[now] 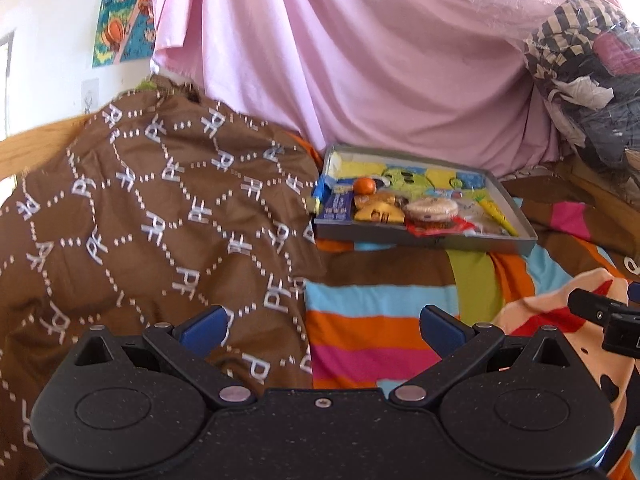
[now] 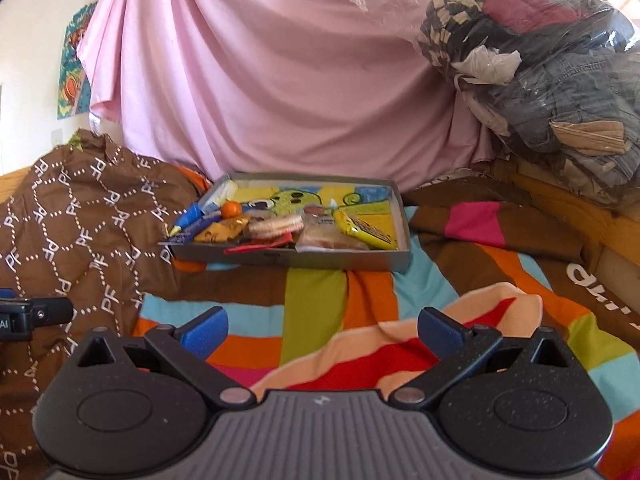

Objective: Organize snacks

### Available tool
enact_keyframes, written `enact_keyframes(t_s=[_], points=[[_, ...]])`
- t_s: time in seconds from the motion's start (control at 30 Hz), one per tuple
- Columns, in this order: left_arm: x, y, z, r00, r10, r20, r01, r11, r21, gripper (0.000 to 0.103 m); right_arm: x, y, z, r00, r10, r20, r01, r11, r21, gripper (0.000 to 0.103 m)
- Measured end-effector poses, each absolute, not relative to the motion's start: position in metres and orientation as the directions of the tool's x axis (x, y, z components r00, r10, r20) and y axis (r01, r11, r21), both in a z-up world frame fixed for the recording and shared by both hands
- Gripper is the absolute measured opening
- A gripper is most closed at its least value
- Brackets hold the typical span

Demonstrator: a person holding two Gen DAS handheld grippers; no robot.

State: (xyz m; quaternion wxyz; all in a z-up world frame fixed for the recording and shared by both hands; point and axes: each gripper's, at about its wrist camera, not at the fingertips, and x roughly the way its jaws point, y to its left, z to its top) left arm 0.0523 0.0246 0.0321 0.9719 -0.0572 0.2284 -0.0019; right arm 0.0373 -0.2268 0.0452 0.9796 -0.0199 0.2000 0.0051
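A shallow grey tray (image 1: 432,242) (image 2: 304,260) sits on a striped bedspread, well ahead of both grippers. Its front half is piled with snacks: a small orange ball (image 1: 365,185) (image 2: 231,209), a blue packet (image 1: 338,206) (image 2: 192,213), a round cream sandwich biscuit (image 1: 431,208) (image 2: 276,225), a yellow wrapper (image 1: 496,210) (image 2: 366,229), a clear bag (image 2: 332,238) and a red wrapper (image 1: 436,229). My left gripper (image 1: 322,326) is open over the bedspread, nothing between its blue pads. My right gripper (image 2: 322,326) is open too, above a peach and red cloth (image 2: 384,356).
A brown patterned quilt (image 1: 140,216) (image 2: 72,220) is heaped to the left of the tray. Pink sheet (image 1: 360,60) hangs behind. A clear bag of folded clothes (image 2: 540,68) rests on a wooden ledge at right. The striped bedspread (image 1: 376,320) lies between grippers and tray.
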Motion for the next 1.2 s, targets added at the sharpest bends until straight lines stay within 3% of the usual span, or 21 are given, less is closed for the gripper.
enact_keyframes(t_s=[0.27, 1.2], points=[[0.049, 0.028, 0.018, 0.874, -0.043, -0.484, -0.024, 0.991, -0.131, 0.102, 0.03, -0.22, 0.037, 0.908, 0.007, -0.419, -0.033, 0.998, -0.054, 0.103], [0.05, 0.024, 0.013, 0.871, -0.029, -0.49, -0.031, 0.993, -0.113, 0.102, 0.028, -0.217, 0.03, 0.885, 0.044, -0.463, -0.064, 0.998, -0.027, 0.103]])
